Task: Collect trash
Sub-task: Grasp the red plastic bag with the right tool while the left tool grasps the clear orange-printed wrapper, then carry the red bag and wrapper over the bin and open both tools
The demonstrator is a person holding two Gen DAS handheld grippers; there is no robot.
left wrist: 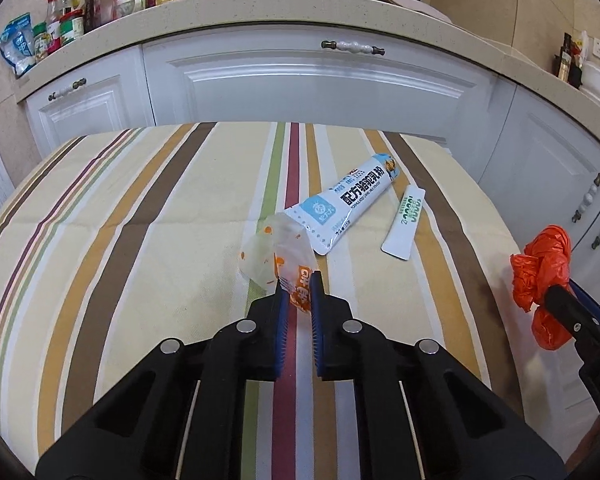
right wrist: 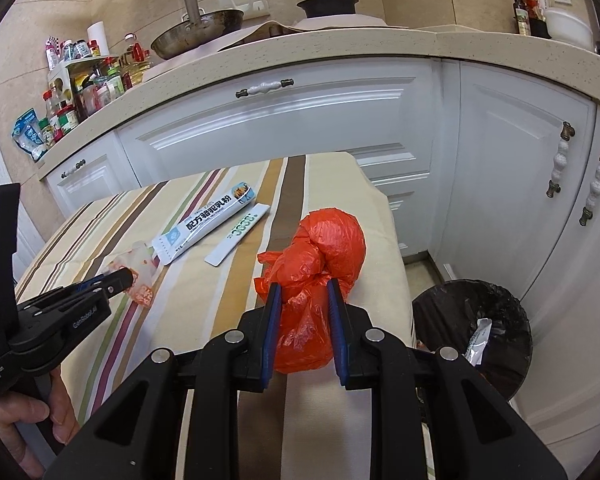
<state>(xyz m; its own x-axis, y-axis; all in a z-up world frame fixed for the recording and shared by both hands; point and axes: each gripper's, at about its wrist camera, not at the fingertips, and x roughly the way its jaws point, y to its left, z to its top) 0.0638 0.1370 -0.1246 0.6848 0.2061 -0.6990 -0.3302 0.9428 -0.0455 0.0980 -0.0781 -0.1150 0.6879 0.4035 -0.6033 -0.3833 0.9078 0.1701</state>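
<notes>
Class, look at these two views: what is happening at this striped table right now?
A person is clearing trash with a handheld gripper in each hand. The left gripper is closed on a clear orange-printed wrapper at the table's middle. The right gripper pinches a crumpled red plastic bag near the table's edge. A long white milk-powder sachet and a small white sachet lie untouched on the striped tablecloth. A black-lined bin stands on the floor beside the table, with some packaging already inside.
</notes>
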